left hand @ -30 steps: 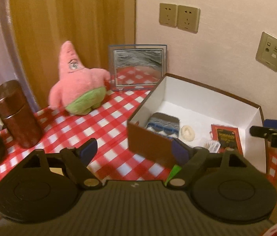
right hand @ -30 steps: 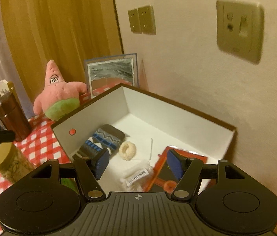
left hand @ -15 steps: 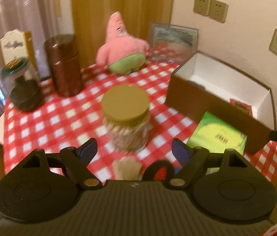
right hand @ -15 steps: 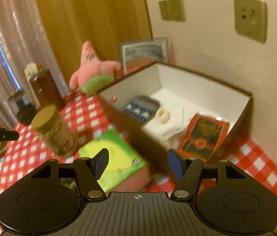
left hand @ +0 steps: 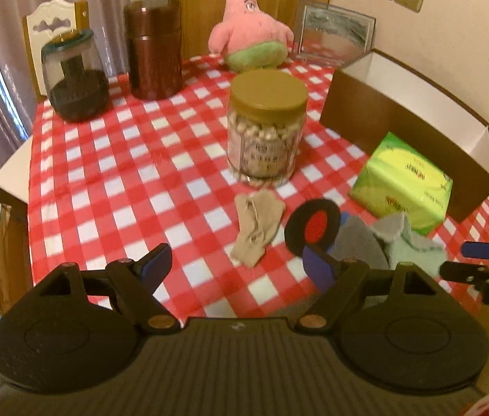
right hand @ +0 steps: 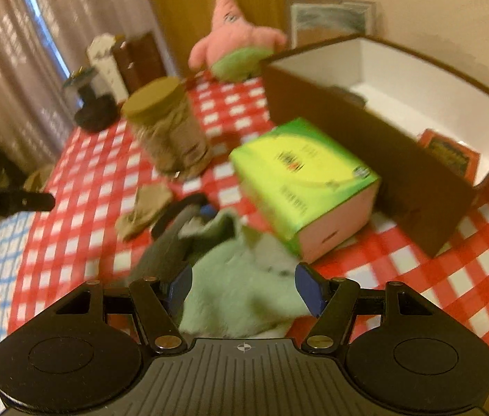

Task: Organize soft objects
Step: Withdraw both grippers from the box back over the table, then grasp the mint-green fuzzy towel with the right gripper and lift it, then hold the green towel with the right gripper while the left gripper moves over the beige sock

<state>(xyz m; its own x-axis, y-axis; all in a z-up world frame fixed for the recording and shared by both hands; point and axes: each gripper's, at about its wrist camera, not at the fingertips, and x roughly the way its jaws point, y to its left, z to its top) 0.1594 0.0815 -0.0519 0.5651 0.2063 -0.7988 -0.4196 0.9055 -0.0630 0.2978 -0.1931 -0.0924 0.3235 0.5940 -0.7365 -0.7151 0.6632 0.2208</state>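
Observation:
Near the front of the red-checked table, a pale green cloth (right hand: pixel 241 277) lies bunched with a grey cloth (right hand: pixel 164 249). My right gripper (right hand: pixel 243 287) is open just above the green cloth, its blue pads either side and not pressing on it. A beige sock (left hand: pixel 256 228) lies flat ahead of my left gripper (left hand: pixel 236 267), which is open and holds nothing. A black disc with a red centre (left hand: pixel 313 228) leans by the grey cloth (left hand: pixel 355 246). The pink starfish plush (left hand: pixel 247 38) sits at the back. The brown box (left hand: pixel 400 118) stands on the right.
A green tissue pack (right hand: pixel 299 170) lies against the box's front wall. A brown-lidded jar (left hand: pixel 265 131) stands mid-table, with a dark canister (left hand: pixel 152 48) and a glass jar (left hand: pixel 74 76) at the back left. A framed mirror (left hand: pixel 334 34) leans on the wall.
Both grippers drew back from the box toward the table's near edge and came lower. The right one went from over the box to just above the green cloth. Neither opening changed.

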